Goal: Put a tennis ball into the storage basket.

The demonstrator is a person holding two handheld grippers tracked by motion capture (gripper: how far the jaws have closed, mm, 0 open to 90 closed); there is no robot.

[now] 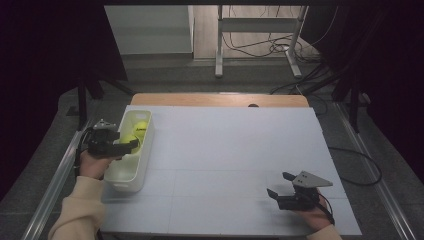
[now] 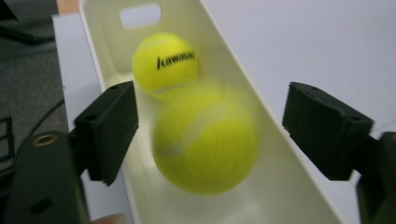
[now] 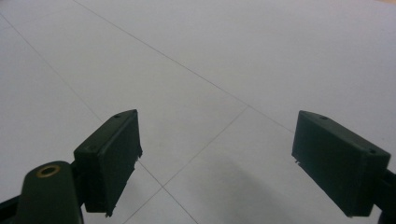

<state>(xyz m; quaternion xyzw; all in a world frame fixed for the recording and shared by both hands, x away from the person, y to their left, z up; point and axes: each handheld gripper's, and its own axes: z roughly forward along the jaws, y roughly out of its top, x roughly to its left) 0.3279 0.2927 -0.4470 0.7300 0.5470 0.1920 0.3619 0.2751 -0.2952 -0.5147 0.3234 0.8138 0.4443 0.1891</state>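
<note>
Left gripper (image 2: pixel 210 130) hangs over the white bin (image 1: pixel 131 170), jaws apart; a blurred tennis ball (image 2: pixel 205 140) sits unclamped between them, second ball (image 2: pixel 164 60) at 11 o'clock. Right gripper (image 1: pixel 281 186) rests with jaws apart on the table (image 1: pixel 225 145).

Bin (image 1: pixel 131 170) walls round balls (image 1: pixel 136 131).

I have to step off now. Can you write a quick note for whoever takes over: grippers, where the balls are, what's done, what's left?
Left gripper: over the white bin, jaws open and clear of the blurred tennis ball between them, which looks just let go into the bin.
Right gripper: open, nothing between its jaws, low over the white table at the near right.
Balls: a second tennis ball already lies farther along in the bin.
Done: two balls in the bin.
Left: I can see no other ball on the table; draw the left gripper back.
</note>
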